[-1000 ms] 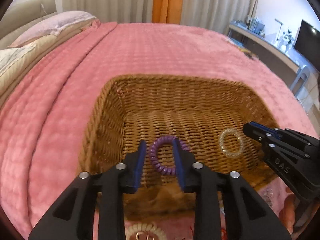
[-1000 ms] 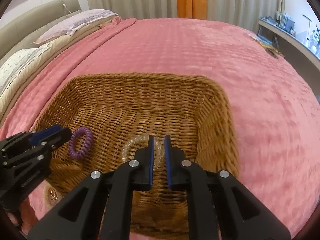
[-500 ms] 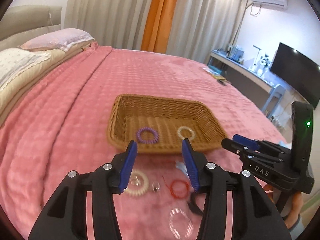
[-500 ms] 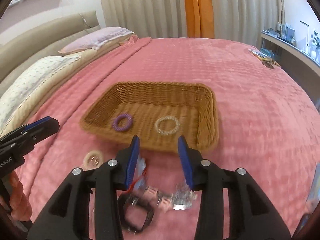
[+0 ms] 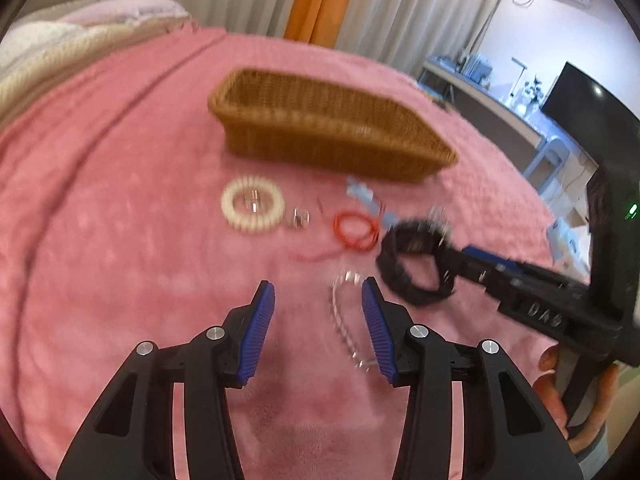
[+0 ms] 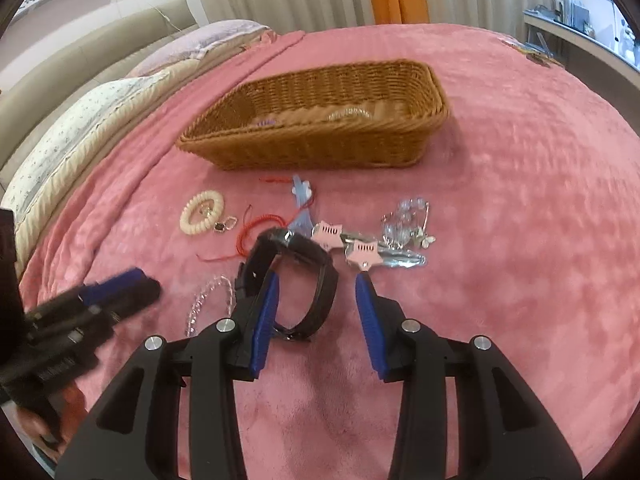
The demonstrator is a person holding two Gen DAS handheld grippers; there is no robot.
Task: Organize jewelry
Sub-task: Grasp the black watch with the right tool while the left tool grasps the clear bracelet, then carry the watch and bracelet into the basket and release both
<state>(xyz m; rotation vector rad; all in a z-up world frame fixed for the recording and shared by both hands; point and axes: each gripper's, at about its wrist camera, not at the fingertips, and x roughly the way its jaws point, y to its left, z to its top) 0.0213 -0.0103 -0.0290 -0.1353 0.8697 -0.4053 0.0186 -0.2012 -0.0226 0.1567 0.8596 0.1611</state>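
The jewelry lies scattered on the pink blanket just on the near side of the wicker basket. A black strap bracelet stands on edge straight ahead of my right gripper; my right fingers are spread wide, the left blue pad touching or just beside the strap, the right one apart from it. Nothing is pinched. To the left of the strap lies a clear beaded bracelet, and my left gripper hangs over it with its fingers also spread, the bracelet just inside the right pad. I cannot tell whether it touches.

Farther out, toward the basket, are a red cord bracelet, a cream coil hair tie with a small ring beside it, and a pale blue clip. To the right of the strap lie two pink star hair clips and a cluster of clear pieces.

Inside the basket, a purple coil tie and a clear coil tie show just above the near wall. Pillows lie far left.
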